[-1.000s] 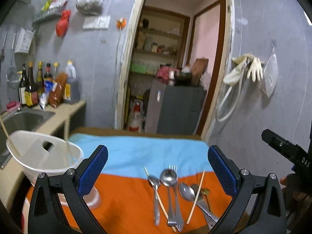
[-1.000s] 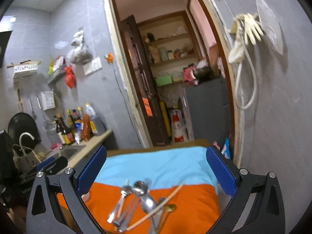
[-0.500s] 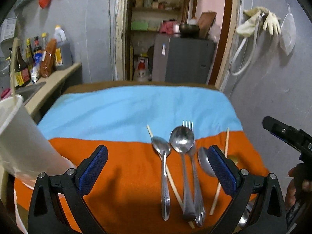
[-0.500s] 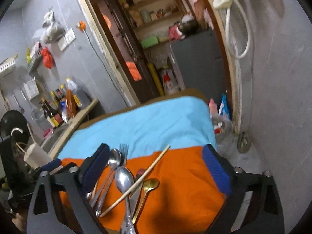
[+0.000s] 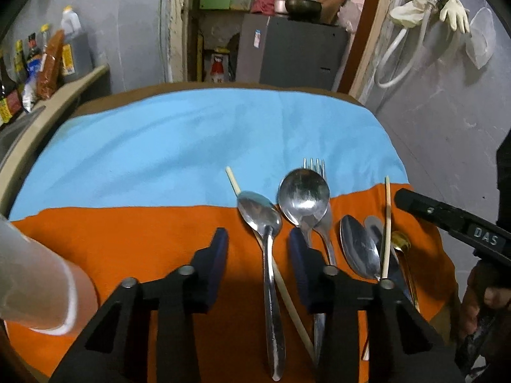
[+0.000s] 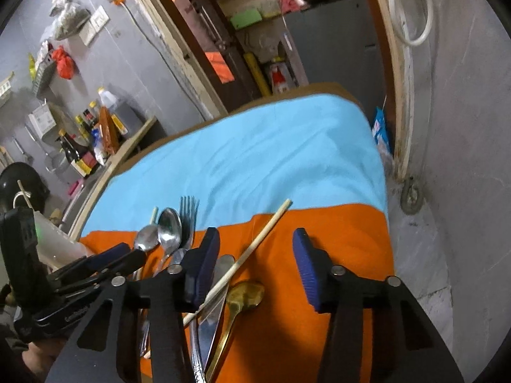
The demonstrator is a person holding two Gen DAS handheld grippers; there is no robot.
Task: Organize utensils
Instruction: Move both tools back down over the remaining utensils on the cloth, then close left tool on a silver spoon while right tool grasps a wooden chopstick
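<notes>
You have the utensils lying loose on the orange cloth [image 5: 134, 239] at the near edge of the worktop [image 5: 105, 102], partly overlapping one another.

The large spoon [image 5: 303, 198] sits on the fork [image 5: 314, 164]. Expect both to be stiff, fairly heavy and slippery; take each by the handle, not the bowl.

The smaller spoon [image 5: 260, 214] lies between your left gripper [image 5: 258, 266] fingers, which stand partly closed and hold nothing. Its polished handle looks likely to slide, so grip mid-handle.

A third spoon [image 5: 357, 245] and a knife [image 6: 220, 287] lie further right.

The gold spoon [image 6: 244, 296] lies between the right gripper [image 6: 255, 265] fingers, which are spread and empty.

The chopsticks [image 6: 252, 252] appear light, thin and prone to roll; one crosses the knife, another [image 5: 234, 183] runs under the smaller spoon.
</notes>
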